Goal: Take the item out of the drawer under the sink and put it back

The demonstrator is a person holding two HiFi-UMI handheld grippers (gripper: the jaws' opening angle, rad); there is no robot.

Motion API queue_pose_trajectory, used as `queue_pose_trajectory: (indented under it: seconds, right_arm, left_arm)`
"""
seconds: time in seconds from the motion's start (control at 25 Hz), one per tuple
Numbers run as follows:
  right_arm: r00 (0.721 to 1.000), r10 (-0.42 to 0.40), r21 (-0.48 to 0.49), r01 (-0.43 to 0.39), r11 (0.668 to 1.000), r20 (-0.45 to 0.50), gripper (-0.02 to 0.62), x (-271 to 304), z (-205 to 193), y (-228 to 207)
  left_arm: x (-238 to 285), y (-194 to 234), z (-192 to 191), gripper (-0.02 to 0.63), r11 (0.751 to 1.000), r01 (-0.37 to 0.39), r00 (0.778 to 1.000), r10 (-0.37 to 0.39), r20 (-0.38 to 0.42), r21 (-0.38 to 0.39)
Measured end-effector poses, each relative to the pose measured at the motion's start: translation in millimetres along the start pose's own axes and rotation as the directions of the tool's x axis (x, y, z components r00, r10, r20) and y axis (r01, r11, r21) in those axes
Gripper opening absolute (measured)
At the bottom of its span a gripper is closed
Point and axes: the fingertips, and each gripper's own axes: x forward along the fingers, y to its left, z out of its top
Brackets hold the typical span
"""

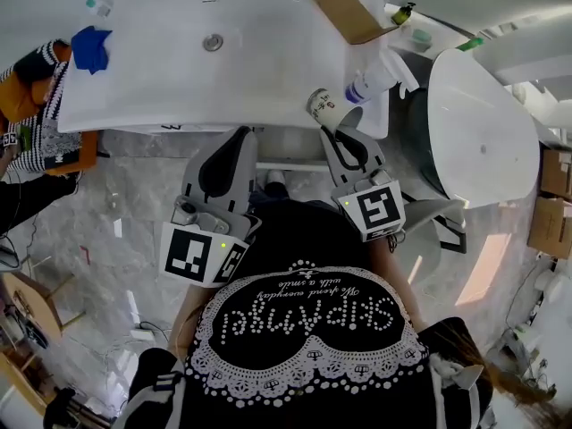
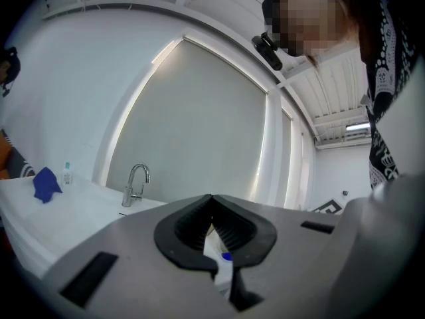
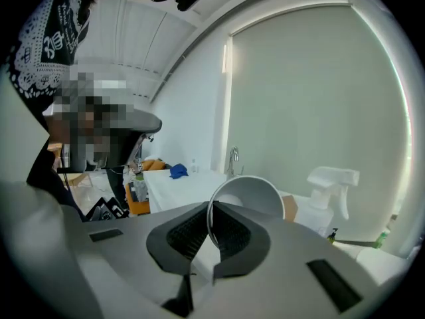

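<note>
Pinching a printed paper cup (image 1: 323, 107) by the rim with the right gripper (image 3: 211, 206); jaws clamped on the cup wall, one pad inside the white mouth and one outside; holding it tipped over, mouth toward that gripper's camera, at the front edge of the white sink counter (image 1: 161, 79), near the right front corner; cannot tell whether it touches the counter.

Just beside the cup, toward the right edge, a white spray bottle (image 1: 371, 83) with a blue band; at the back right corner, a flat piece of brown cardboard (image 1: 344, 7) reaching past the edge.

Holding the left gripper (image 1: 241, 134) just below the front edge, near its middle and well apart from the cup; jaws together, tips meeting, nothing gripped between the pads; through the gap behind them only a sliver of something white and blue, too small to name.

At the left edge of the counter, a crumpled blue cloth (image 1: 90, 48); near the back left corner, a small bottle (image 1: 96, 6); in the middle of the basin, a round drain (image 1: 213, 42); at the back edge, a chrome tap (image 2: 136, 183).

To the right of the counter, a white toilet (image 1: 478, 132) with its lid down; underfoot, grey marbled floor (image 1: 116, 231).
</note>
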Motion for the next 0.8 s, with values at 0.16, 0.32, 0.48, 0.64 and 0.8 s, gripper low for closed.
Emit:
queue_pose_trajectory:
  seconds: [0.16,0.32,0.48,0.64,0.8]
  right_arm:
    - [0.997,-0.032,0.033,0.030,0.999,0.071,0.026,-9,28,-10]
    - [0.994,-0.061,0.052,0.056,0.997,0.090,0.026,-23,41,-19]
    - [0.988,-0.065,0.064,0.057,0.996,0.139,0.026,-33,55,-20]
    - [0.983,-0.091,0.079,0.079,0.994,0.159,0.026,-44,51,-25]
    - [0.983,-0.115,0.130,0.097,0.987,0.142,0.026,-55,42,-22]
  left_arm:
    - [6,-4,2,0.003,1.000,0.017,1.000,-0.017,0.003,0.011]
    - [13,-5,9,0.003,1.000,0.002,1.000,-0.002,0.019,-0.016]
    - [14,-4,9,0.003,1.000,0.001,1.000,-0.001,0.014,-0.012]
    - [14,-6,7,0.003,1.000,0.006,1.000,-0.006,0.019,0.009]
    - [10,-9,4,0.003,1.000,0.013,1.000,-0.013,0.024,0.021]
